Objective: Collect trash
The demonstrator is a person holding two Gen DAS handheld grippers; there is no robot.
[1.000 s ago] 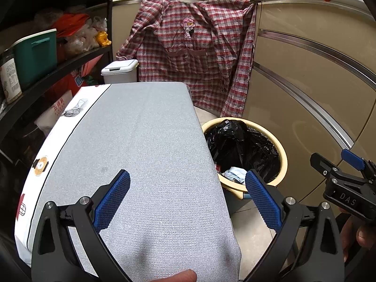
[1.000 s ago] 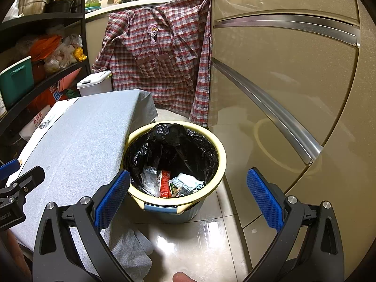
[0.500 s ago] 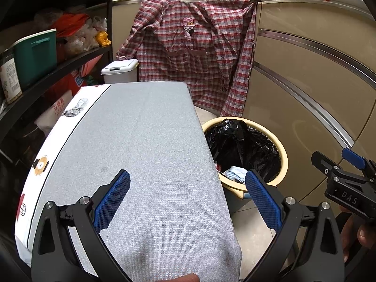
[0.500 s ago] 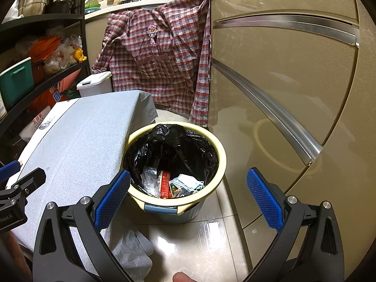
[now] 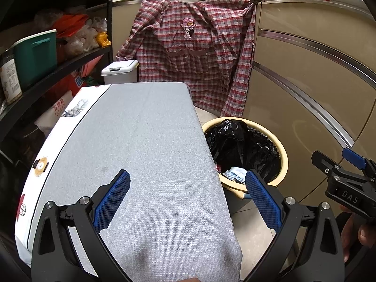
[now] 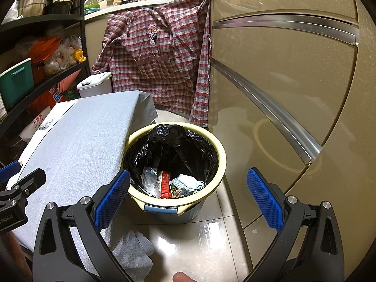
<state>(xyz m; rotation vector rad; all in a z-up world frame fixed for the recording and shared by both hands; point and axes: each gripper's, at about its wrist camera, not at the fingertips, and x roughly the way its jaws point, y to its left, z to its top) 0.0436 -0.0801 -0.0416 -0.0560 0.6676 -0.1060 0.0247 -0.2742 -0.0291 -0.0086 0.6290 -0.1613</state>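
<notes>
Both pairs of jaws stand wide apart and carry nothing; the left gripper (image 5: 186, 195) hangs over the grey cloth (image 5: 145, 155) that covers the table, and between its blue pads (image 5: 111, 199) I see only bare fabric; the right gripper (image 6: 186, 195) points down toward the floor, and the trash bin (image 6: 175, 164) sits just ahead of its spread jaws, a little to the left pad's side.

The bin stands on the floor, touching or almost touching the table's edge, probably so that things can be dropped from the table straight into it; a black bag (image 6: 171, 145) lines it, so the contents can later be lifted out together. At the bottom of the bag, ahead of the right jaws, lie a red carton (image 6: 165, 183), a crumpled clear plastic (image 6: 149, 181) and a pale blue face mask (image 6: 188, 183).

From the left gripper, the bin is ahead and to the right, beyond the cloth's edge. No loose trash shows on the cloth, so I judge that the collecting is near its end. A checked shirt (image 5: 195, 54) hangs behind, far ahead of both jaws.
</notes>
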